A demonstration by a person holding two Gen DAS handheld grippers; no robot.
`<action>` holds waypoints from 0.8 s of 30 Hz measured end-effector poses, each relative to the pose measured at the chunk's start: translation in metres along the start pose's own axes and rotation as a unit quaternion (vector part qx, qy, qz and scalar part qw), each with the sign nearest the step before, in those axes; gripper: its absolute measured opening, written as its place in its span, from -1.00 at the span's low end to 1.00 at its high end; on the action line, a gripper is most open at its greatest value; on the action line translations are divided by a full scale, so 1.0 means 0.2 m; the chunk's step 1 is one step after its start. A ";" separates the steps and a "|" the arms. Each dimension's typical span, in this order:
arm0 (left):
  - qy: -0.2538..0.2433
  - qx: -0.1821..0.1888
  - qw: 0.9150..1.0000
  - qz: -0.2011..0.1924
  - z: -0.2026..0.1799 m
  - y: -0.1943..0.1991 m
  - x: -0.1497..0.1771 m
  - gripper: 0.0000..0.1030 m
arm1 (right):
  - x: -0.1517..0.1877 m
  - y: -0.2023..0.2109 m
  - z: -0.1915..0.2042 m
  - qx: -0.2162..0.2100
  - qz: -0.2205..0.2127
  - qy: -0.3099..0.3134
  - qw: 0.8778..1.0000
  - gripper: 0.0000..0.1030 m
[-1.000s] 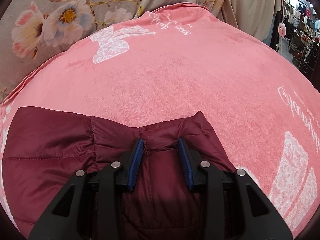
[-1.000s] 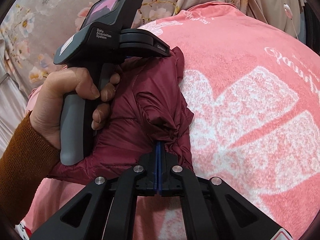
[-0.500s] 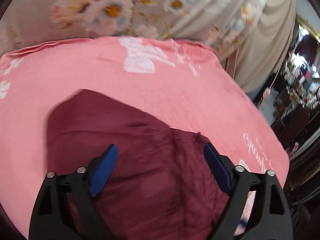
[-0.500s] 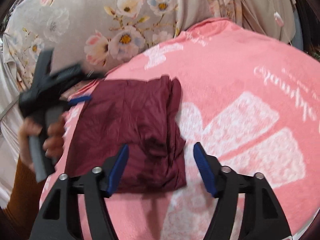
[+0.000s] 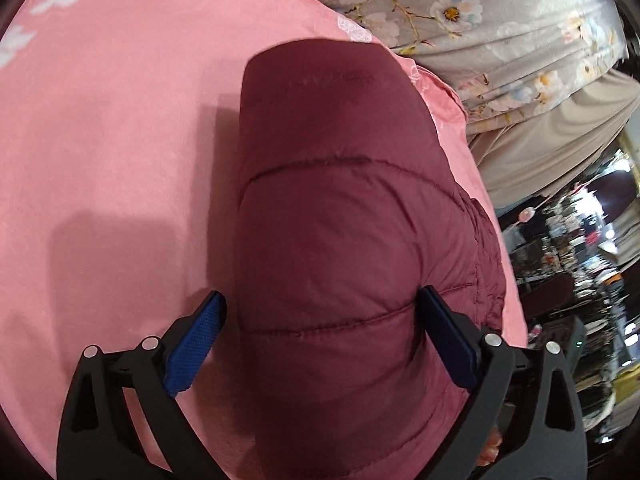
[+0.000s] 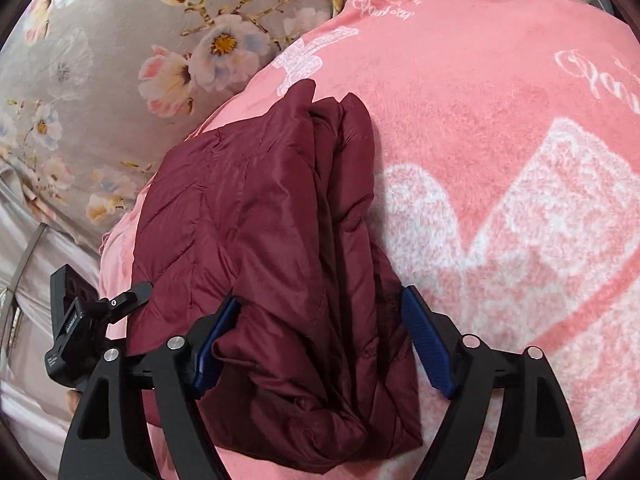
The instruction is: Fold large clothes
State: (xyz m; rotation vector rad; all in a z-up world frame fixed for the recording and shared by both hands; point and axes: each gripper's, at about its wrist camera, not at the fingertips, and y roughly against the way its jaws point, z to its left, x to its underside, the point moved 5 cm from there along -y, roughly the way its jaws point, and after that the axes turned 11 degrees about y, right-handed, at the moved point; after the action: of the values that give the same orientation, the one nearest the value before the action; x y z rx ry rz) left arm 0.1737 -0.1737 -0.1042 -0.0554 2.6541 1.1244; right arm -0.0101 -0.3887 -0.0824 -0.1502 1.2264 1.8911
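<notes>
A maroon quilted jacket [image 5: 340,220] lies folded into a thick bundle on a pink blanket [image 5: 120,120]. My left gripper [image 5: 320,298] hovers over one end of it. Its jaws are opening wide, and the jacket passes under and between the blue pads without being pinched. In the right wrist view the jacket [image 6: 260,220] shows its stacked folded edges on the right side. My right gripper [image 6: 320,298] is above the near end, its jaws also opening, with fabric between the pads but not clamped. The left gripper [image 6: 80,320] shows at the jacket's left edge.
The pink blanket [image 6: 500,120] with white lettering and bows spreads wide to the right of the jacket. Grey floral fabric [image 6: 100,60] hangs behind it. A beige curtain [image 5: 560,140] and cluttered shelves [image 5: 580,260] lie beyond the blanket's edge.
Both grippers have let go of the jacket and opened wide. The left one swung away to the bundle's other side and rolled; the right one drew back a little.
</notes>
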 end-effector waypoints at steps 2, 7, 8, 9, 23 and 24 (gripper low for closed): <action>0.013 0.022 1.000 0.017 0.00 -0.03 0.02 0.81 | -0.02 -0.02 0.01 -0.004 0.003 0.003 1.000 0.50; -0.027 0.007 1.000 0.007 -0.10 -0.03 0.03 0.48 | -0.05 -0.06 0.04 -0.042 0.017 -0.009 0.999 -0.23; -0.035 0.005 0.999 0.002 -0.12 -0.01 0.03 0.31 | -0.06 -0.05 0.07 -0.045 0.014 -0.001 0.999 -0.39; -0.044 0.003 0.999 -0.004 -0.15 0.01 0.02 0.22 | -0.07 -0.03 0.09 -0.044 0.009 0.005 0.999 -0.46; -0.233 0.029 0.959 -0.158 -0.78 0.63 -0.10 -0.25 | -0.48 0.53 0.72 0.029 -0.187 0.201 0.961 -0.67; -0.246 0.035 0.953 -0.176 -0.82 0.71 -0.12 -0.24 | -0.52 0.56 0.77 0.026 -0.200 0.208 0.957 -0.67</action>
State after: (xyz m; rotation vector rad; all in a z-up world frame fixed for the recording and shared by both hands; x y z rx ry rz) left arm 0.1414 -0.1931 0.1113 -0.1992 2.1301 0.8000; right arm 0.0266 -0.3455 0.1270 -0.7435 1.3942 1.5115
